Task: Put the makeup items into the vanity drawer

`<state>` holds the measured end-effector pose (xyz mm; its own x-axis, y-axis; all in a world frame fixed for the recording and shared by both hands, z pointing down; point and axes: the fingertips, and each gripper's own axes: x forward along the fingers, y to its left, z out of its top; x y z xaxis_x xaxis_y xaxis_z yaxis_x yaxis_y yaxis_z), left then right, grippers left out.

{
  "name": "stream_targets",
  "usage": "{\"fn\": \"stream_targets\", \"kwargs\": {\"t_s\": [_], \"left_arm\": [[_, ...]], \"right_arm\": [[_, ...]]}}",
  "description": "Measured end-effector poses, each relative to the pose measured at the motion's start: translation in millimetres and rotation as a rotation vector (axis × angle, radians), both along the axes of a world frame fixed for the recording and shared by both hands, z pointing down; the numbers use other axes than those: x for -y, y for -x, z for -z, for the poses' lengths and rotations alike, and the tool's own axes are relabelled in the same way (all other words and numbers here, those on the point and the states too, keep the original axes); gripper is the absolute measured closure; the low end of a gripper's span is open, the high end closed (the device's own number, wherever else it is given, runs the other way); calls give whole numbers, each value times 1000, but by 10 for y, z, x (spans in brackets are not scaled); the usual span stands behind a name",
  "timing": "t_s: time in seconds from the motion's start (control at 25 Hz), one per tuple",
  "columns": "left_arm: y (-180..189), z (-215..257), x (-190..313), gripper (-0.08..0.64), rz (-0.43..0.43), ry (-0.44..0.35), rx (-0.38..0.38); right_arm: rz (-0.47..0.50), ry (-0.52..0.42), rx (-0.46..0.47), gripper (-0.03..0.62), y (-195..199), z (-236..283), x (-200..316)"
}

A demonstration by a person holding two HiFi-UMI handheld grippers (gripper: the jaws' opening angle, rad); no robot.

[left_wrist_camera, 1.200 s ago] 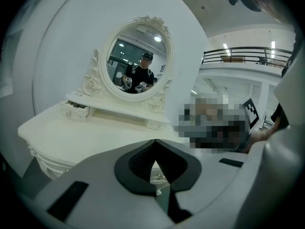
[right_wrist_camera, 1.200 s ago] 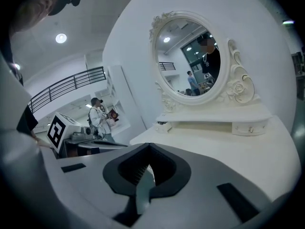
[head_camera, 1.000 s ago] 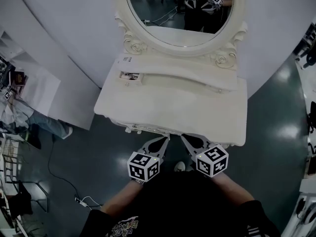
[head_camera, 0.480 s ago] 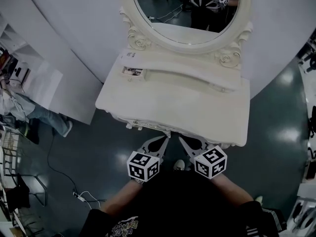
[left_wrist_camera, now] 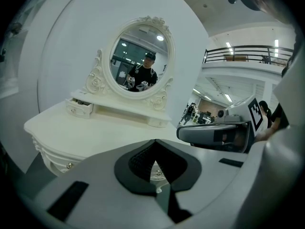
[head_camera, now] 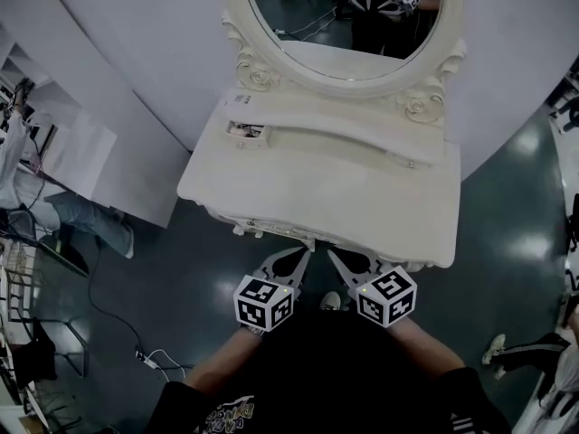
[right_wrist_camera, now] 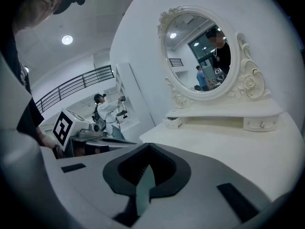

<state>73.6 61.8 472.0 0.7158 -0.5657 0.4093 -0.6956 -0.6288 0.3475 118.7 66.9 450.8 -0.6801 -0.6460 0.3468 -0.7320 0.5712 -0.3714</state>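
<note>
The white vanity [head_camera: 317, 197] stands before me with its oval mirror [head_camera: 348, 16] at the back. Its small left drawer [head_camera: 246, 131] is pulled open, with small items inside that are too small to name; it also shows in the left gripper view as the drawer [left_wrist_camera: 80, 108] and in the right gripper view as the drawer [right_wrist_camera: 172, 122]. The small right drawer [head_camera: 412, 161] is closed. The tabletop holds nothing. My left gripper [head_camera: 303, 253] and right gripper [head_camera: 333, 256] hover side by side just short of the vanity's front edge. Each is shut, with nothing between the jaws.
A curved white wall [head_camera: 136, 52] backs the vanity. A person [head_camera: 81, 220] stands by white panels at the left, and a cable [head_camera: 109, 310] trails over the dark floor. Another person's leg [head_camera: 529, 346] shows at the lower right.
The view has shifted slightly, so the vanity sits a little right and lower. A leg has come in at the lower right. Both grippers have stayed where they were, shut.
</note>
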Motion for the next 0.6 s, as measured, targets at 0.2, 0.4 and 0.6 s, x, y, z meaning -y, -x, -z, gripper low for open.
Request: {"fn": "stream_targets", "kwargs": {"t_s": [0.2,0.4,0.6], "left_arm": [[34,16,8,560,3,-6,3],[95,39,8,560,14,-15,5],[173,66,-17,560,33,-19,1]], "right_arm": [[2,-4,6,563,35,18,18],[10,-11,10,563,85,36,23],[32,-13,5,563,170,59,-4]]}}
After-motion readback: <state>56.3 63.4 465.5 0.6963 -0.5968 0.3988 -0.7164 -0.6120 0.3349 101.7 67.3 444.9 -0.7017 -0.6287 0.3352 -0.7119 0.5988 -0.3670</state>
